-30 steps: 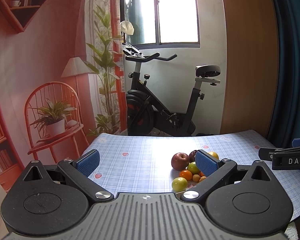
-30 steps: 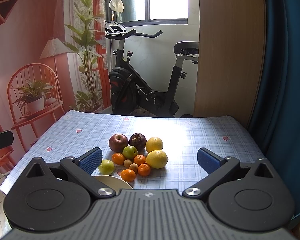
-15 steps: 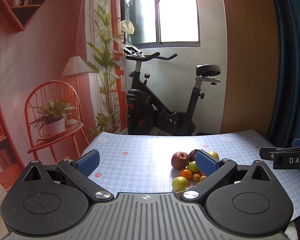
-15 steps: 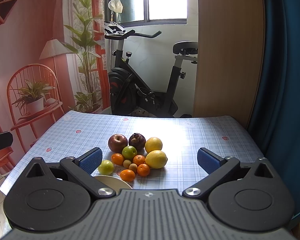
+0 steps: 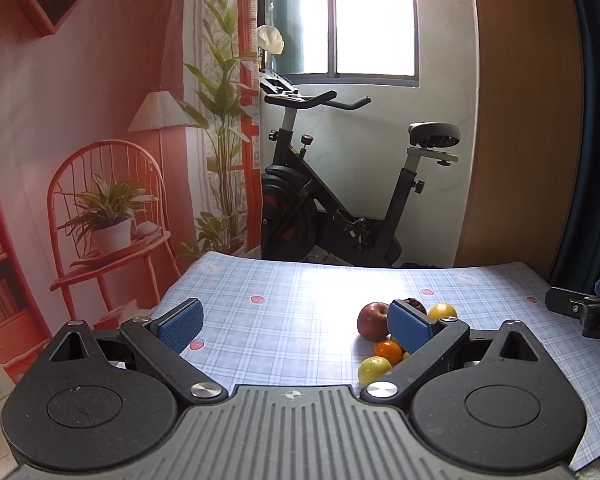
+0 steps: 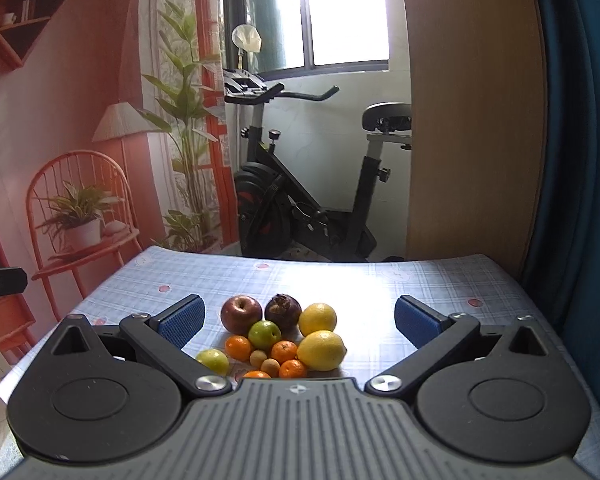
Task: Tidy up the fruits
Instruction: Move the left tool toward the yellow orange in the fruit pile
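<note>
Seen along 2 hand-held tools above a worktop (image 6: 420, 280) covered in a blue checked cloth. Left tool (image 5: 296, 322) with blue pads set wide but closing slightly, nothing between them, only bare cloth; fruit pile just beyond and partly behind its right pad. Right tool (image 6: 300, 318) spread wide, empty, hovering with the fruit cluster framed between its pads without touching any. In that cluster, near the middle of the worktop and packed close together: red apple (image 6: 241, 309) at back left, dark purple-brown fruit (image 6: 283, 309) beside it, round yellow citrus (image 6: 318, 319) at back right, lemon (image 6: 322, 350) in front of that, green apple (image 6: 264, 334) in the centre, several small oranges (image 6: 284, 351) and 2 tiny tan fruits (image 6: 258, 358) toward the front, pale green fruit (image 6: 213, 361) at the near left. Beyond the worktop, a black exercise bike (image 6: 300, 208) under a bright window, a printed backdrop of a red chair with a potted plant (image 6: 80, 220) to the left, a wooden panel and dark blue curtain to the right.
</note>
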A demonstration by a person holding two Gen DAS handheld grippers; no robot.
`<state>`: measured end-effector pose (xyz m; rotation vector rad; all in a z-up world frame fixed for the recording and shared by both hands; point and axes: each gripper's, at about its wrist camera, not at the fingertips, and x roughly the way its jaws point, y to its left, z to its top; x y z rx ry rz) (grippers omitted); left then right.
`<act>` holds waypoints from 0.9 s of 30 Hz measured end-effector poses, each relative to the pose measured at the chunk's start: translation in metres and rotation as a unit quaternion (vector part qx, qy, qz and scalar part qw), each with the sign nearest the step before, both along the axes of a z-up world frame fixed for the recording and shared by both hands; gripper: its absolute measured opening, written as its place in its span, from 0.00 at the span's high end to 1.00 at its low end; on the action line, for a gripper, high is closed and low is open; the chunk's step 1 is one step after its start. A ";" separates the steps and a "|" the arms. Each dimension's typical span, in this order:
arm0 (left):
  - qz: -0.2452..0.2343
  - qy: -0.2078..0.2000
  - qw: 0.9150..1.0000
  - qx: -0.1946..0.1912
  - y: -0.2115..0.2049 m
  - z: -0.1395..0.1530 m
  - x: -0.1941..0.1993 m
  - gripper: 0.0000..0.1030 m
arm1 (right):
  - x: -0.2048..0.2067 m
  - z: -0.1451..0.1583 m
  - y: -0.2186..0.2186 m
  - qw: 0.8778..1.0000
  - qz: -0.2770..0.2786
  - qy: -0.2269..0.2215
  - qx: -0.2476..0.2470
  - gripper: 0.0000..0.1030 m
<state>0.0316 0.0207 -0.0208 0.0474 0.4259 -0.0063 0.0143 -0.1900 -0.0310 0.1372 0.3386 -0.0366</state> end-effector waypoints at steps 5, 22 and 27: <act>-0.012 -0.006 1.000 -0.014 0.006 -0.018 0.021 0.10 | 0.020 -0.025 -0.009 1.000 -0.007 -0.020 -0.010 0.00; -0.064 0.078 0.993 -0.053 -0.003 -0.068 0.094 0.34 | 0.062 -0.082 -0.055 0.999 0.015 -0.029 0.027 0.00; -0.082 0.095 0.991 -0.052 -0.021 -0.073 0.112 0.34 | 0.077 -0.100 -0.066 1.000 0.015 -0.022 0.011 0.00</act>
